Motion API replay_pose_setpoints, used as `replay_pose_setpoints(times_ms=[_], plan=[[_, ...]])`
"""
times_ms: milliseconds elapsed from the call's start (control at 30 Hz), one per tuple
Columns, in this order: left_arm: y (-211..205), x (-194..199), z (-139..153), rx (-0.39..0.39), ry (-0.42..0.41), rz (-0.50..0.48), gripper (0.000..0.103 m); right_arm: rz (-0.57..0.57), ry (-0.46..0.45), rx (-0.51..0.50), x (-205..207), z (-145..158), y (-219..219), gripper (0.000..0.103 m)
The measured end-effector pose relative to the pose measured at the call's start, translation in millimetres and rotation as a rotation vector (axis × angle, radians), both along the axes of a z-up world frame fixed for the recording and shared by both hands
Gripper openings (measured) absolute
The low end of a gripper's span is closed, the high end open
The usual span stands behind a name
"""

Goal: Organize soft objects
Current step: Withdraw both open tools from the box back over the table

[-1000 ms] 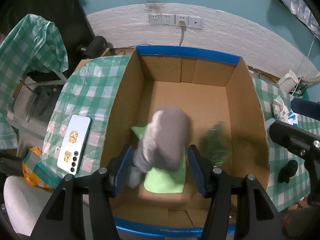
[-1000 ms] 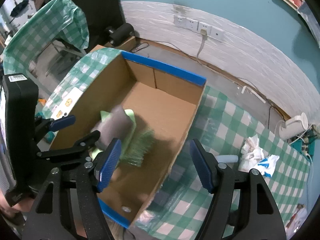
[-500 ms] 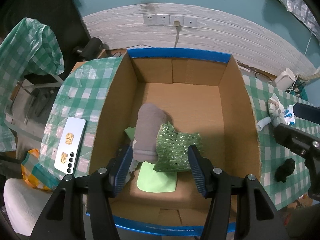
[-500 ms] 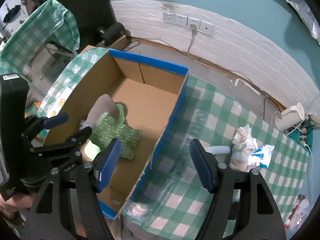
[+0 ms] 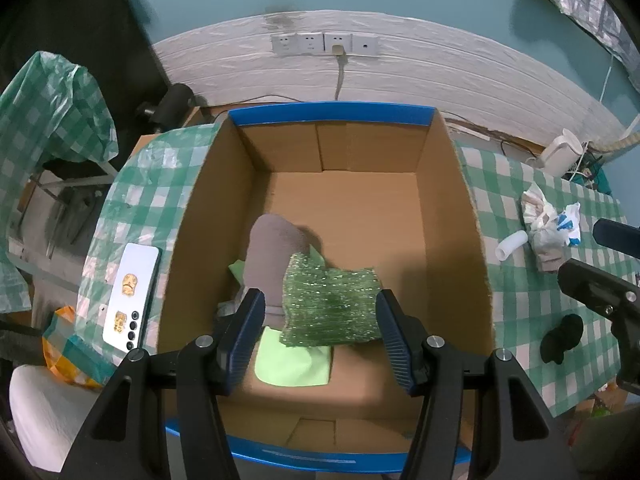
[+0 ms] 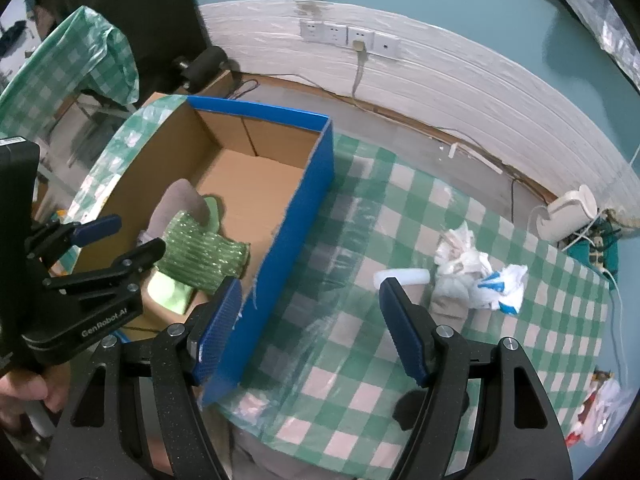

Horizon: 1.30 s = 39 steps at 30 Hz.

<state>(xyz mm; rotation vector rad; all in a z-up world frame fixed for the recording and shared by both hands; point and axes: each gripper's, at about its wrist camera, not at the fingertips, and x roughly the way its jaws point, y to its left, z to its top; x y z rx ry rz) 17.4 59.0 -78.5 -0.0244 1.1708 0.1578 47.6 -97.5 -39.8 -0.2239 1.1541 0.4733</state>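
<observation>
An open cardboard box (image 5: pixel 452 208) with blue outer sides (image 6: pixel 296 224) stands on the checked table. Inside lie a grey sock (image 5: pixel 272 256), a sparkly green cloth (image 5: pixel 332 304) and a light green cloth (image 5: pixel 292 364); all three also show in the right wrist view: the sock (image 6: pixel 180 204), the sparkly cloth (image 6: pixel 204 256), the light green cloth (image 6: pixel 168 290). My left gripper (image 5: pixel 320 336) is open and empty above the box's near end. My right gripper (image 6: pixel 312 324) is open and empty over the table beside the box. A pale sock (image 6: pixel 452 296) lies by crumpled white bags (image 6: pixel 480 272).
A white phone (image 5: pixel 130 288) lies on the table left of the box. A white tube (image 5: pixel 510 244) and a black object (image 5: pixel 560 336) lie on the table right of it. The table's near edge runs under my right gripper. A white wall with sockets stands behind.
The grey sock and the sparkly green cloth dropped into the box and settled. My right gripper moved right, out over the table. My left gripper drew back slightly.
</observation>
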Motion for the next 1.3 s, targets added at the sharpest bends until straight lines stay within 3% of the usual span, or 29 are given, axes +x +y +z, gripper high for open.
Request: replay_pose_setpoints(times_ms=[833,967,1300], plan=[[-64,5,1,0.024,0.006,-0.114,0.060,-0.087,-0.002,-0.019,-13,0,-71,0.074],[-73,6,1,0.025,0.005,-0.126,0.065,-0.117,0.006,-0.023,-12,-4,-86,0.074],[-103,10,-2,0.048,0.008,-0.187,0.066,-0.182,0.028,-0.027,-14,-13,-119,0.074]])
